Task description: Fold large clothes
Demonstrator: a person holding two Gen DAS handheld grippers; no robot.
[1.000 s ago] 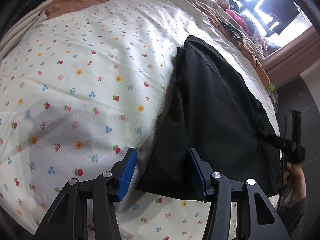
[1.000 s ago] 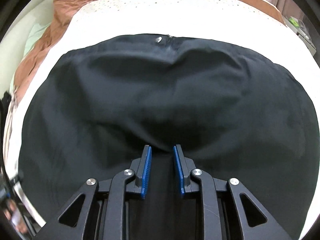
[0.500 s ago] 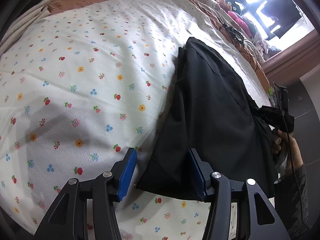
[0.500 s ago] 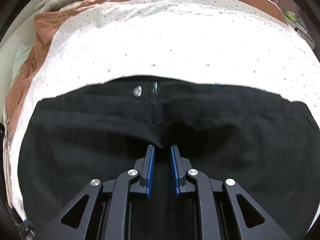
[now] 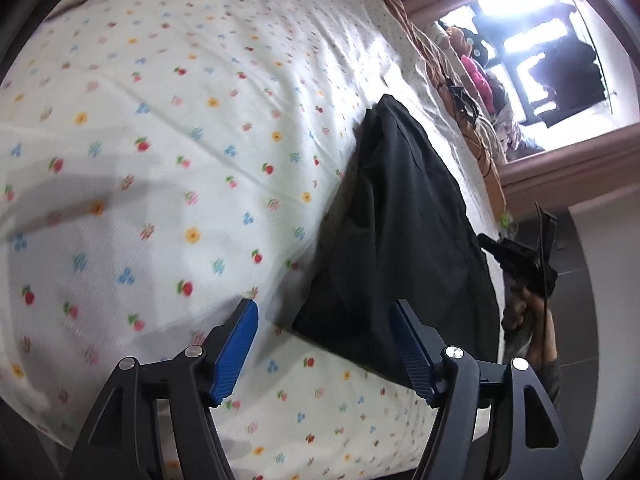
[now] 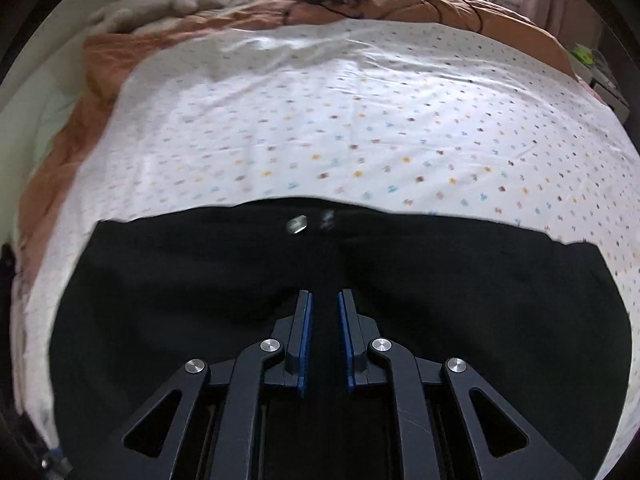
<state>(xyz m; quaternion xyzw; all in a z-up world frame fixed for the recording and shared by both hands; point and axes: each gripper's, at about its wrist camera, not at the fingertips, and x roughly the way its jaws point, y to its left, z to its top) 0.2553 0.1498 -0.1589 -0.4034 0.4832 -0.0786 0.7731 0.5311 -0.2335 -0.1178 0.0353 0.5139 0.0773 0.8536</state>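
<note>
A pair of black trousers (image 6: 400,300) lies folded on the bed, on a white sheet (image 5: 180,128) printed with small flowers and fruits. In the right wrist view its waistband with a metal button (image 6: 297,225) is on the far side, and an orange blanket (image 6: 400,12) is beyond the sheet.

The left claw (image 5: 324,320) stands wide over the near corner of the trousers. Its jaws have just been opening; the corner is between them, but the blue pads (image 5: 236,350) do not touch it.

The right claw (image 6: 323,308) is narrow and its jaws have just been closing. Black cloth fills the gap between them, but I cannot tell if the pads press on it. In the left wrist view, a hand (image 5: 524,308) holds this claw at the far edge of the trousers.
</note>
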